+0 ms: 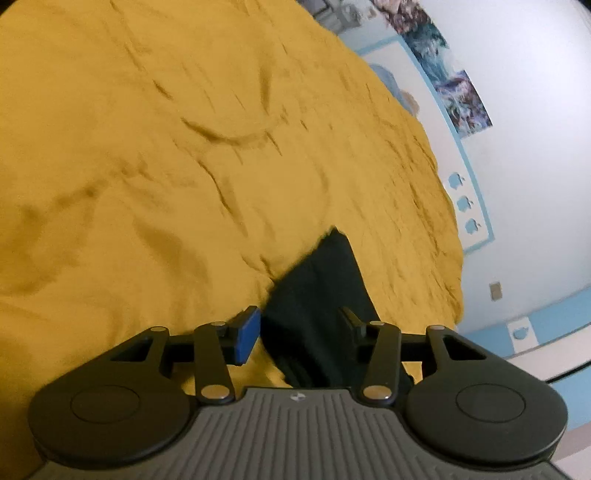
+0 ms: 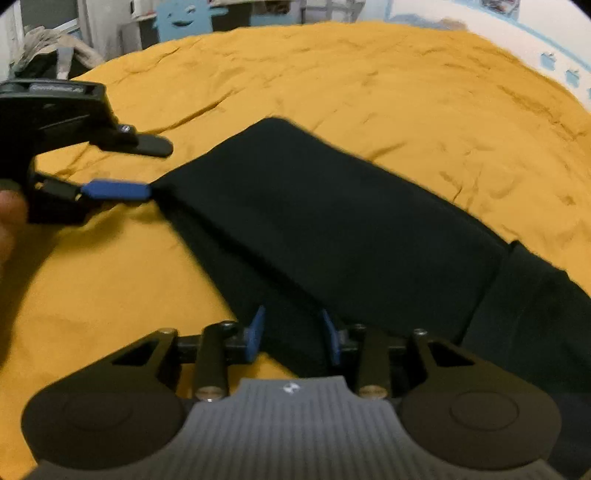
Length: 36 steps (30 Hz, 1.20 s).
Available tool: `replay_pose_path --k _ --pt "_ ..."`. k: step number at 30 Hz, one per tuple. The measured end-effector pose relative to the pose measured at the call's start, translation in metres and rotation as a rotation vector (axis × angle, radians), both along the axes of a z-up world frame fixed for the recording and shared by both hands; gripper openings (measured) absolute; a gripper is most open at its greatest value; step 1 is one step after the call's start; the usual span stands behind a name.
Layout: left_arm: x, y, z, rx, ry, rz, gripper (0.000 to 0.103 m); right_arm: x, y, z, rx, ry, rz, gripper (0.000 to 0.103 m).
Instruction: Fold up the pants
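Black pants (image 2: 332, 221) lie folded in a long band across the yellow bedspread (image 2: 369, 92). My right gripper (image 2: 293, 334) hovers low over their near edge. Its blue pads (image 2: 256, 332) stand apart with dark cloth between them, and I see no pinch. My left gripper (image 2: 147, 170) comes in from the left, open, with its lower blue pad (image 2: 114, 190) at the pants' left corner. In the left wrist view the left gripper (image 1: 299, 328) straddles the narrow end of the pants (image 1: 321, 288), its fingers wide apart.
The bedspread (image 1: 184, 147) fills most of both views and is wrinkled. A white and blue wall with posters (image 1: 461, 99) runs along the bed's far side. A blue chair back (image 2: 184, 18) and piled clutter (image 2: 48, 48) stand beyond the bed. A hand (image 2: 7, 214) holds the left gripper.
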State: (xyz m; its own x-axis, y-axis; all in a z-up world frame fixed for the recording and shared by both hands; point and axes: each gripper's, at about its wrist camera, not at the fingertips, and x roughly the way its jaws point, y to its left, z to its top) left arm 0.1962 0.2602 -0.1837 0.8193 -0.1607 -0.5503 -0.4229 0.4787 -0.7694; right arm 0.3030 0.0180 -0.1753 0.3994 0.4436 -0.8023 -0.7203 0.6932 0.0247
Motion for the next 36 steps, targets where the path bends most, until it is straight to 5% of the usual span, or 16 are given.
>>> replay_pose_path --k 3,8,12,20,23,24,25,29,36 --pt "-0.003 0.005 0.001 -0.004 -0.009 0.013 0.060 0.003 -0.017 0.015 0.065 0.078 -0.024 0.025" --pt "0.010 -0.001 -0.007 0.017 0.002 -0.009 0.068 0.008 -0.037 0.033 0.155 -0.052 -0.133 0.029" --pt "0.023 -0.003 -0.017 0.020 -0.016 -0.027 0.072 0.018 -0.048 0.031 0.116 -0.135 -0.232 0.032" --pt "0.045 -0.009 -0.024 -0.001 -0.046 -0.084 0.070 0.017 -0.095 0.021 0.190 -0.137 -0.359 0.039" --pt "0.048 -0.011 -0.024 -0.004 -0.044 -0.083 0.051 0.019 -0.109 0.008 0.182 -0.125 -0.384 0.043" --pt "0.049 -0.013 -0.023 0.014 -0.032 -0.090 0.021 0.023 -0.109 0.000 0.179 -0.104 -0.382 0.047" --pt "0.049 -0.016 -0.022 0.040 -0.024 -0.089 0.014 0.024 -0.108 -0.008 0.170 -0.088 -0.367 0.052" --pt "0.043 -0.035 0.003 0.169 -0.093 -0.096 0.013 0.024 -0.099 -0.004 0.141 -0.103 -0.260 0.057" --pt "0.052 -0.068 0.047 0.312 -0.100 -0.121 0.013 0.032 -0.145 0.022 0.349 -0.067 -0.324 0.055"
